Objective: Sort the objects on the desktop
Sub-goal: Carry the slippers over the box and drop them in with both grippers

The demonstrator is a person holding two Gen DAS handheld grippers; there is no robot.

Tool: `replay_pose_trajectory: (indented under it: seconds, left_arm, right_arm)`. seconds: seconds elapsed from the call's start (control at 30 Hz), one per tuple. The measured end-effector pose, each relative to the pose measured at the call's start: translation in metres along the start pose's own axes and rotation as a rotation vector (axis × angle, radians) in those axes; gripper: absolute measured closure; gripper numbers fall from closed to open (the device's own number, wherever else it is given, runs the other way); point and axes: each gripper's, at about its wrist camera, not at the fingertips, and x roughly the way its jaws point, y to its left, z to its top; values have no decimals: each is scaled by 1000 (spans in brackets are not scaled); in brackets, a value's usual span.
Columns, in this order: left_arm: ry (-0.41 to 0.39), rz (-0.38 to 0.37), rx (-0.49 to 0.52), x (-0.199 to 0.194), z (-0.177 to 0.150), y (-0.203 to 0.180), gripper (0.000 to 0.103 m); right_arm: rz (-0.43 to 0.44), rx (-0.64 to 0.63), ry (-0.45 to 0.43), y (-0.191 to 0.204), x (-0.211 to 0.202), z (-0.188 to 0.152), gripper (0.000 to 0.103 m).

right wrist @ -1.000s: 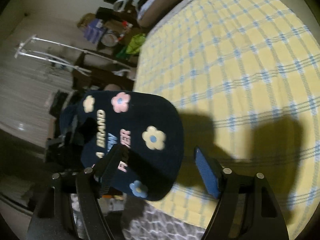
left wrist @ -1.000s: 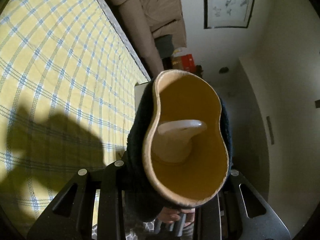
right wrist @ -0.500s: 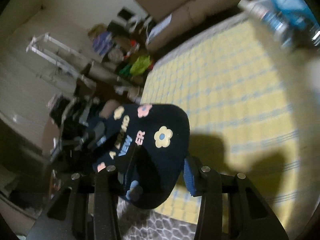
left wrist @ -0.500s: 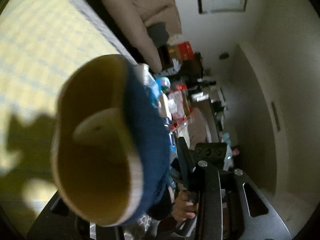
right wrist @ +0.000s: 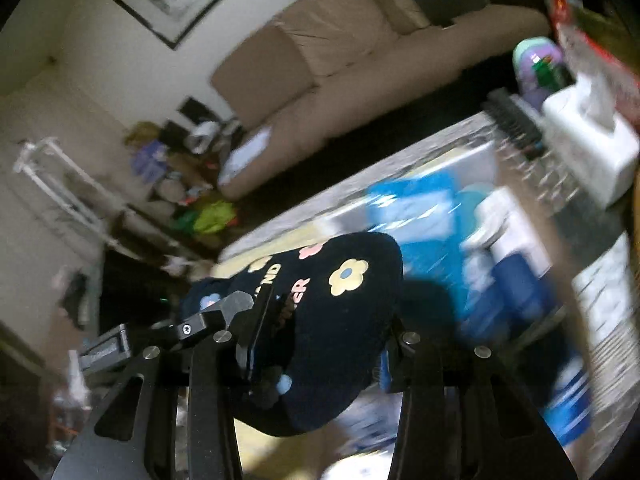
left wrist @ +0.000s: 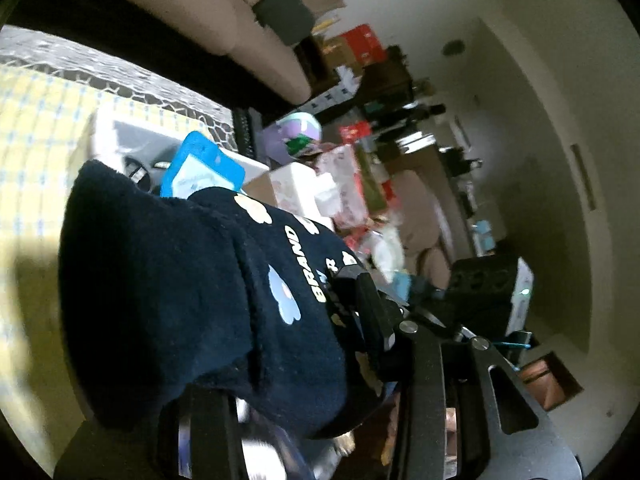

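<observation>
A dark navy plush slipper (left wrist: 208, 304) with flower prints and white lettering fills the left wrist view and sits between the fingers of my left gripper (left wrist: 304, 392), which is shut on it. The same slipper (right wrist: 344, 320) sits between the fingers of my right gripper (right wrist: 320, 344), which is also closed on it. The slipper hangs in the air above the yellow checked cloth (left wrist: 32, 168). Both views are blurred by motion.
A white tray (left wrist: 120, 136) with blue packets (left wrist: 200, 168) lies on the cloth near the far edge. Blue and white packs (right wrist: 500, 248) and a white box (right wrist: 588, 140) lie to the right. A beige sofa (right wrist: 340, 72) stands behind.
The slipper has turned over: its yellow inside faced the left camera before, now its navy printed top does. Both grippers swung with it toward the tray and clutter at the table's end.
</observation>
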Motion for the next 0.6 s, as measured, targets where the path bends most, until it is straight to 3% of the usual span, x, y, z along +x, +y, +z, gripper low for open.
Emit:
replay_pose_trajectory:
  seconds: [0.17,0.3,0.33,0.4,0.47,0.5,0.53,0.6]
  left_arm:
    - [31,115,17,53,15,16,67]
    - [56,188,-2,73,14,25,64]
    - [61,207,-27,78,15,27,60]
    - [81,241,-60,76,12,31,23]
    - [102,251,-56,68,8,29,17]
    - [102,229,-51,62,8,27,6]
    - [93,211,-54,52,7,25,1]
    - [71,190,-56,34,6,22,1]
  right_arm:
    - [-53,51,34,-51,40,36,60]
    - [-88,64,47,-92,62,55,60]
    - [-94,58,50,-97,67,60,60]
    - [-137,9,50,-99,75,69,60]
    - [-204,-19,42,-102,77,73,60]
    - [-231,-27,53,-105,78,74,60]
    - [-265,-49,56,-106,79,72,60]
    - [-278,-58,51,-108,76,67,59]
